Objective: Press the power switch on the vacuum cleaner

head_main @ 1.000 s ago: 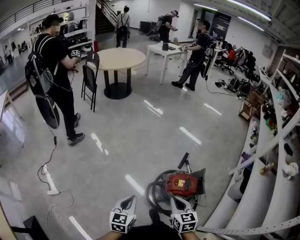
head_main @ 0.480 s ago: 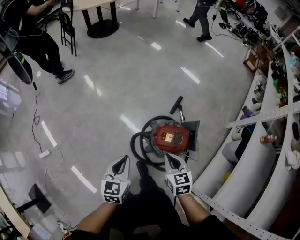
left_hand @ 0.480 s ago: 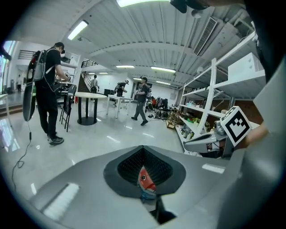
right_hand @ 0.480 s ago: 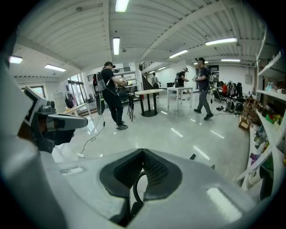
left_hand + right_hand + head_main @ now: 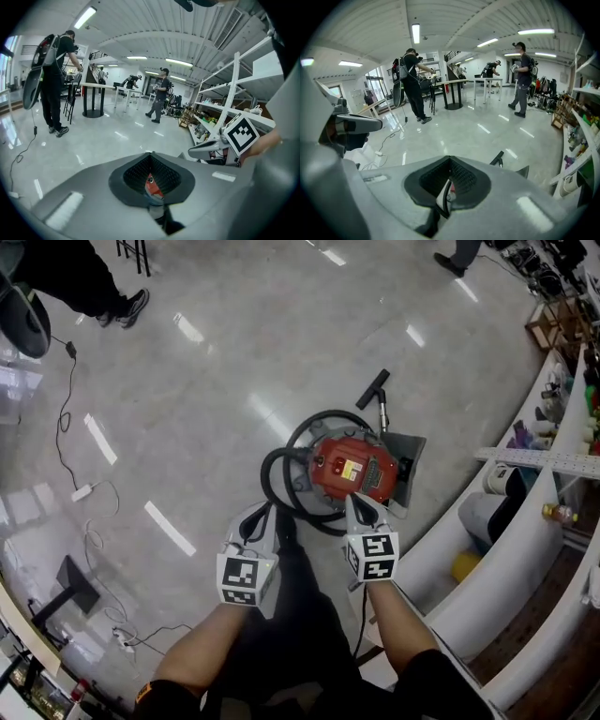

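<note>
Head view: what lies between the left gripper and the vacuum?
A loop of the black hose lies on the floor between the left gripper and the red vacuum; otherwise the stretch is bare. The head view shows it.

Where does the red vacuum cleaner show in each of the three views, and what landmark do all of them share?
Head view: the vacuum cleaner lies just right of centre.
Left gripper view: only a red sliver of it shows, low centre, between the jaws.
Right gripper view: again a small red sliver, low centre.
Shared landmark: the white shelving, at the right in all three.
</note>
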Motion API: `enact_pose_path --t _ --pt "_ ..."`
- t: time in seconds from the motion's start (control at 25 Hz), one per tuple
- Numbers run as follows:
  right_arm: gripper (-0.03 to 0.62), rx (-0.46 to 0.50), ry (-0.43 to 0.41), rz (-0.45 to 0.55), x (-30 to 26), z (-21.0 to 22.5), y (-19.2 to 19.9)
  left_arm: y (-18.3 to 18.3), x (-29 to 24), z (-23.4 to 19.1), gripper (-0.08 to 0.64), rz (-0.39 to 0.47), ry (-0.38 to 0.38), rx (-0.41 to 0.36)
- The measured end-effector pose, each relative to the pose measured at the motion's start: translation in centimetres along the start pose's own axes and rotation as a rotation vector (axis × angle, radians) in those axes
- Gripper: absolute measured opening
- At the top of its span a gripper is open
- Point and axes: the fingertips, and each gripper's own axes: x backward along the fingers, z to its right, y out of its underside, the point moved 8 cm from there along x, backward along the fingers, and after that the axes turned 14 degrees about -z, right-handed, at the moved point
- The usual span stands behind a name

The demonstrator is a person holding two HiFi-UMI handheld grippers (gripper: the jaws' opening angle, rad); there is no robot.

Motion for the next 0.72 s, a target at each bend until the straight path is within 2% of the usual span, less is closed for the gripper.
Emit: enact_pose_path --t 0.12,0.56,0.72 --pt "-0.008 -0.030 0.004 -0.025 -2.7 1.3 0.5 0.3 -2.8 -0.5 0.014 -0.034 -0.018 0.003" --pt "-0.008 -0.165 0.044 -0.181 -13.3 5.7 3.4 2.2 -10.3 -0.9 0.012 -0.104 0.010 0.023" --pt "-0.008 -0.173 0.045 -0.230 -16.6 6.8 4.2 3.2 -12.7 -0.8 0.013 -0.139 0.007 0.011"
